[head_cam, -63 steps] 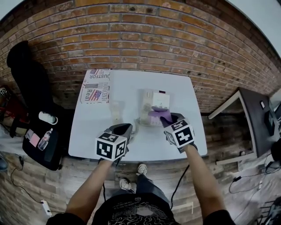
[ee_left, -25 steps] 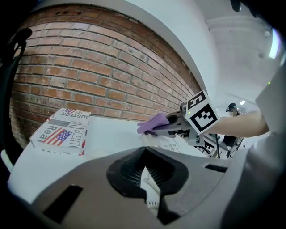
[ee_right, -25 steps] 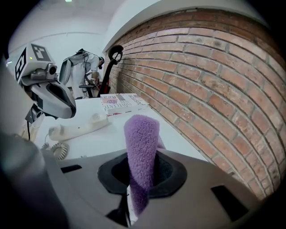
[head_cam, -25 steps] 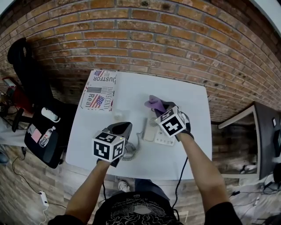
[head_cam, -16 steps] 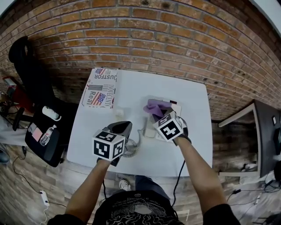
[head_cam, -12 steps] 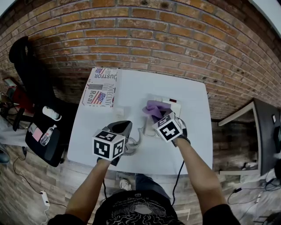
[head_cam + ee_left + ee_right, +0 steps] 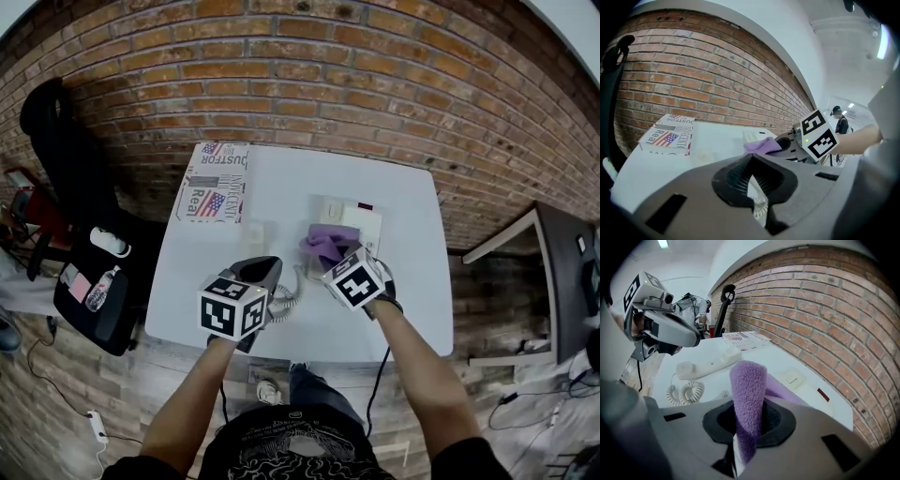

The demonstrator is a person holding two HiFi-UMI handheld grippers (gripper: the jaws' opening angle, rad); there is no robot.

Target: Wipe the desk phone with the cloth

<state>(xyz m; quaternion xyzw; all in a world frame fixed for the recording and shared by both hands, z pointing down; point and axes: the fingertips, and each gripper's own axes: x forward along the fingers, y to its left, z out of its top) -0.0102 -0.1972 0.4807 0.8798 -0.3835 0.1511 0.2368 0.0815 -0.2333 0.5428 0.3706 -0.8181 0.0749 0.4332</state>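
Note:
The white desk phone base (image 7: 354, 222) sits on the white table (image 7: 412, 281), right of centre. Its handset (image 7: 254, 234) lies off the cradle to the left, with the coiled cord (image 7: 284, 302) trailing near the table's front. My right gripper (image 7: 333, 259) is shut on a purple cloth (image 7: 322, 244), which lies on the near left part of the base. In the right gripper view the cloth (image 7: 747, 390) stands up from between the jaws, with the handset (image 7: 708, 363) beyond. My left gripper (image 7: 262, 273) hovers shut over the cord, holding nothing.
A cardboard box with flag print (image 7: 212, 183) lies at the table's far left corner. The brick wall (image 7: 309, 75) runs behind. A black chair (image 7: 66, 178) with small items stands to the left, and a dark desk (image 7: 553, 272) to the right. A person (image 7: 842, 124) stands far off.
My right gripper has drawn the purple cloth from the phone's far edge back toward me over the base. The left gripper has stayed in place.

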